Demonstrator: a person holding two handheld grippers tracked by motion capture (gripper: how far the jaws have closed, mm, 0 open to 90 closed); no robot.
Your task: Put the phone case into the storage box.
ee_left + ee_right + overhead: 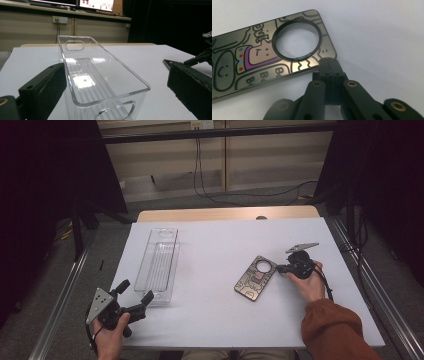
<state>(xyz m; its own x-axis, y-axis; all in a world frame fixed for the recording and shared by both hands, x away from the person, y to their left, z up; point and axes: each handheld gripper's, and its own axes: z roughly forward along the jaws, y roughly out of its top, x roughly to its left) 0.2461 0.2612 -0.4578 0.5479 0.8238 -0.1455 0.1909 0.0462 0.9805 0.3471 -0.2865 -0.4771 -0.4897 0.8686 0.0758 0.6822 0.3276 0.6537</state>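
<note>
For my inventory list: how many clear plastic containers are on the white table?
1. The clear container lies lengthwise on the table's left side, just beyond the open left gripper. Nothing appears to hide another one.

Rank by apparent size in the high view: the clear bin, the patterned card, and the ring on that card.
1. clear bin, longest and widest.
2. patterned card, clearly shorter.
3. ring, smallest, sitting within the card's far end.
</note>
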